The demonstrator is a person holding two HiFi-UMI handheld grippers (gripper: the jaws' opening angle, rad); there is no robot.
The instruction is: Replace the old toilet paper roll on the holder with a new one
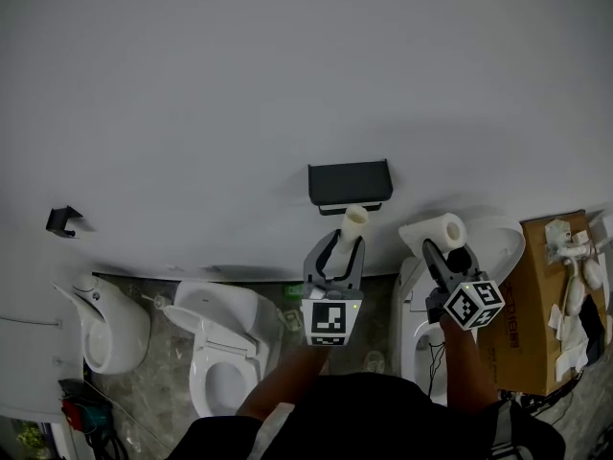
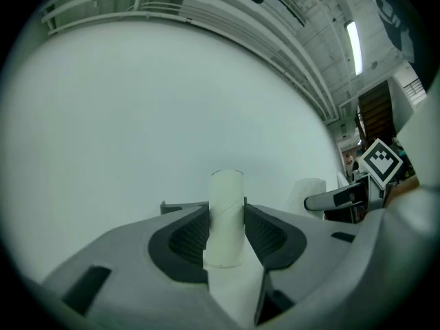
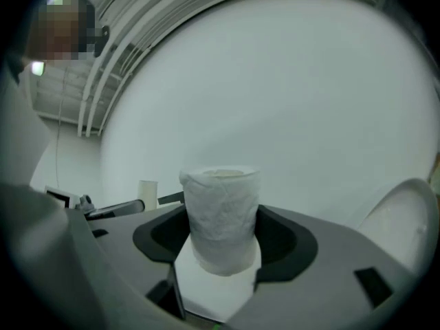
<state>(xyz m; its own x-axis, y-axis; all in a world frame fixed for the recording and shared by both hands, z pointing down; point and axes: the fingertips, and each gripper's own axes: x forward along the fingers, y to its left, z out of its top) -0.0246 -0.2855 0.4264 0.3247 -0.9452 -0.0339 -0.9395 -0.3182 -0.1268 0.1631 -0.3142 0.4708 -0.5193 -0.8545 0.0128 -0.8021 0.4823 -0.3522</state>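
Note:
My left gripper (image 1: 347, 245) is shut on an empty cardboard tube (image 1: 354, 220), which stands upright between the pads (image 2: 226, 215). It hangs just below the black paper holder (image 1: 350, 182) on the white wall. My right gripper (image 1: 442, 254) is shut on a full white toilet paper roll (image 1: 437, 231), seen upright between its jaws in the right gripper view (image 3: 221, 218). That roll sits right of the holder and a little lower. The right gripper (image 2: 344, 196) and its roll (image 2: 309, 190) also show at the right of the left gripper view.
Below the wall stand a urinal (image 1: 105, 324), a toilet with its lid up (image 1: 222, 348) and another white toilet (image 1: 484, 247) at the right. A cardboard box (image 1: 551, 305) with white fittings stands far right. A small black hook (image 1: 62, 220) is on the wall at left.

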